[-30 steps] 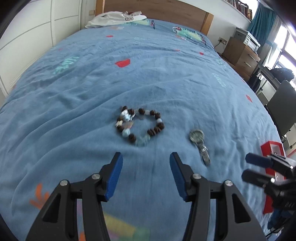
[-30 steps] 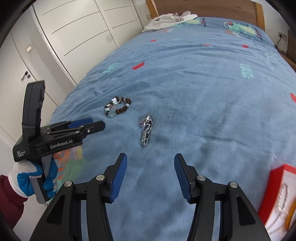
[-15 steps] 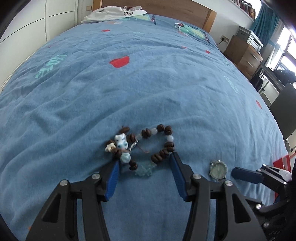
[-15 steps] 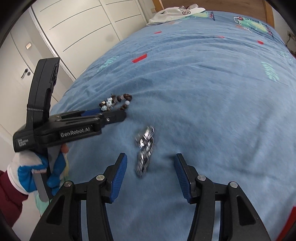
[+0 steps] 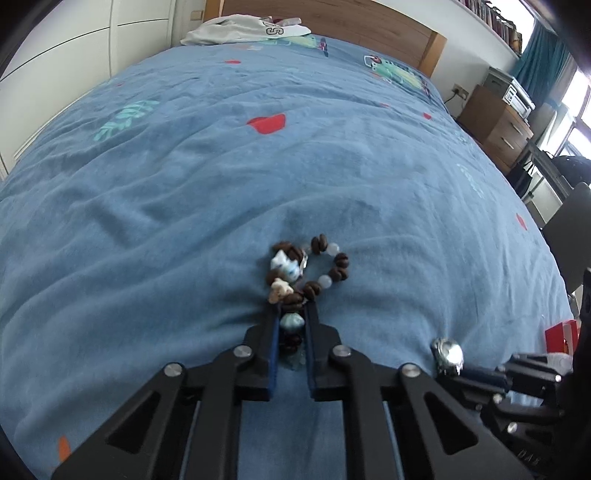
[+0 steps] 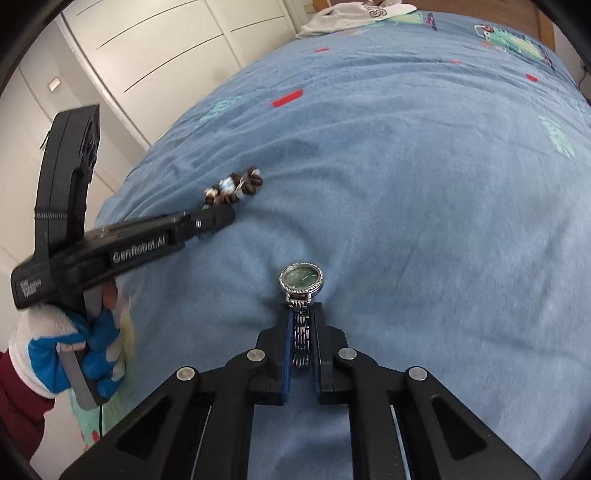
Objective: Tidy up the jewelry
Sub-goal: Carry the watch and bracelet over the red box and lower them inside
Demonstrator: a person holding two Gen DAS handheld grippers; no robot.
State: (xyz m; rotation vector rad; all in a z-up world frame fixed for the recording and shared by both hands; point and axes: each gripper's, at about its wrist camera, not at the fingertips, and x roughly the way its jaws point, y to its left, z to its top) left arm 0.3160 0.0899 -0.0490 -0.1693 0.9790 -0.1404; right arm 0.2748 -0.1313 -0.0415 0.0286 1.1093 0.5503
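Observation:
A bracelet (image 5: 310, 269) of brown and pale beads with a small white charm lies bunched on the blue bed cover (image 5: 221, 177). My left gripper (image 5: 291, 314) is shut on its near end, a pale green bead pinched between the blue pads. From the right wrist view the bracelet (image 6: 236, 190) sticks out past the left gripper (image 6: 221, 218). A silver watch (image 6: 301, 280) with a green dial lies face up. My right gripper (image 6: 302, 314) is closing its jaws on the metal band, pads against the links. The watch (image 5: 447, 352) also glints at lower right in the left wrist view.
A red box (image 5: 559, 334) sits at the bed's right edge. White clothing (image 5: 240, 31) lies by the wooden headboard. White wardrobe doors (image 6: 147, 55) stand left of the bed, a wooden dresser (image 5: 495, 125) right. A gloved hand (image 6: 74, 343) holds the left gripper.
Both grippers moved forward and down onto the bed. The left jaws closed on the bracelet's near beads and bunched it. The right jaws closed on the watch band, and the watch now lies dial up.

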